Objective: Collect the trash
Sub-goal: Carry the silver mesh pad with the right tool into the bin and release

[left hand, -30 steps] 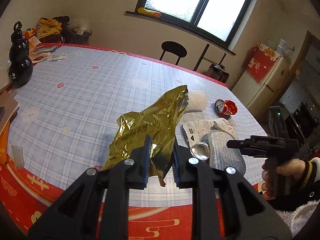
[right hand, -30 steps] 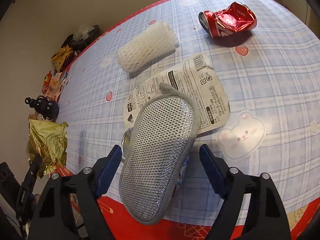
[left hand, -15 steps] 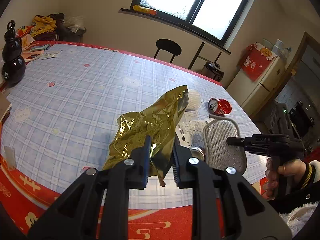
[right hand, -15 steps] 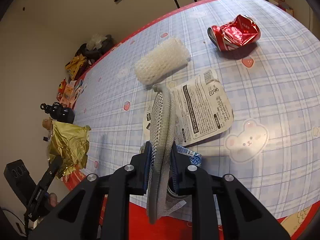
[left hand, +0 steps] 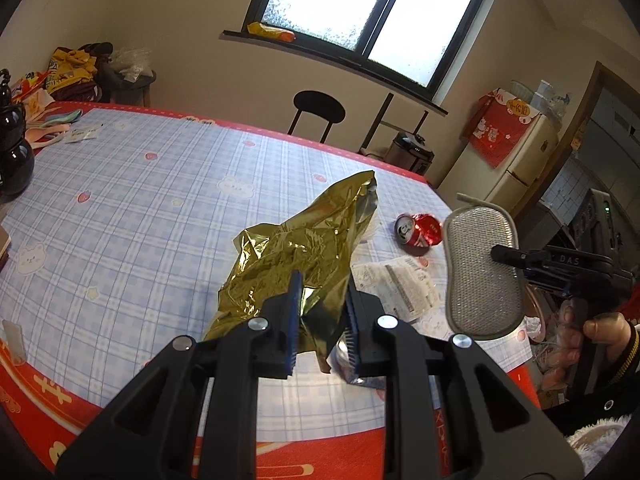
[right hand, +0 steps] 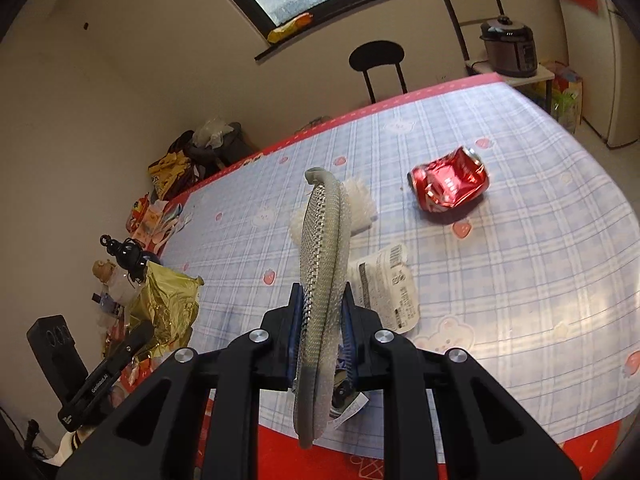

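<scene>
So the right tool (right hand: 320,336) just clamped shut on the silver mesh pad (right hand: 322,280), held edge-up off the desk (right hand: 540,280). Left tool (left hand: 320,320) is pinching the gold foil bag (left hand: 304,248). Crushed red can (right hand: 450,184) lies ahead-right (right hand nearer, I'd say).

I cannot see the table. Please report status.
Left gripper shut on foil bag. Right gripper shut on pad. Can on table. Nothing blocking.
</scene>
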`<action>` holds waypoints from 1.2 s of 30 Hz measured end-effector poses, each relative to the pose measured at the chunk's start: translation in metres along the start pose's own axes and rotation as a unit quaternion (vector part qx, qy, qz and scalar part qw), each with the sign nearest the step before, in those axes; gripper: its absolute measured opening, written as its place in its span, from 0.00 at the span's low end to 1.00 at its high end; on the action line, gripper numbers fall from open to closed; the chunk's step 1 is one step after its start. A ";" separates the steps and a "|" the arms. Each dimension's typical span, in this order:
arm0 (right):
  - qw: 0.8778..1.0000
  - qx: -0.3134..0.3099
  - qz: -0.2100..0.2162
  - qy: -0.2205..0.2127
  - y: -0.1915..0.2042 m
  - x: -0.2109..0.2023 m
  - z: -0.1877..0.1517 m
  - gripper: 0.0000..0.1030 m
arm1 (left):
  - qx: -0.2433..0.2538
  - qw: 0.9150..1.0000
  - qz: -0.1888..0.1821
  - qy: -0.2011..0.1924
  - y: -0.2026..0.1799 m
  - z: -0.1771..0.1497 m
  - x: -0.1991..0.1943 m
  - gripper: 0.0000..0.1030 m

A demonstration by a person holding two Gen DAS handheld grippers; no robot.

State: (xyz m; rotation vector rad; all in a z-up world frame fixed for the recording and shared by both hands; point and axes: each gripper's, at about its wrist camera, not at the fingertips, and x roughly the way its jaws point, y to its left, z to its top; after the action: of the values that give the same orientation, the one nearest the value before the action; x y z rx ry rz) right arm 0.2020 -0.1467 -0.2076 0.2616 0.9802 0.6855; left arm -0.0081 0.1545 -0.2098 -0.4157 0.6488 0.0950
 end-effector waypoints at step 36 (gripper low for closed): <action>0.948 0.060 -0.243 -0.198 -0.293 -0.255 0.060 0.18 | 0.074 0.995 -0.059 -0.012 -0.238 0.021 0.063 0.21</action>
State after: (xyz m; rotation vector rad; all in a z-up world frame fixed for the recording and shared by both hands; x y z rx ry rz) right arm 0.2786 -0.5280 -0.1487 0.2402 0.6594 0.1103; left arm 0.1054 -0.0572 -0.1503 -0.3088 0.6023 -0.0596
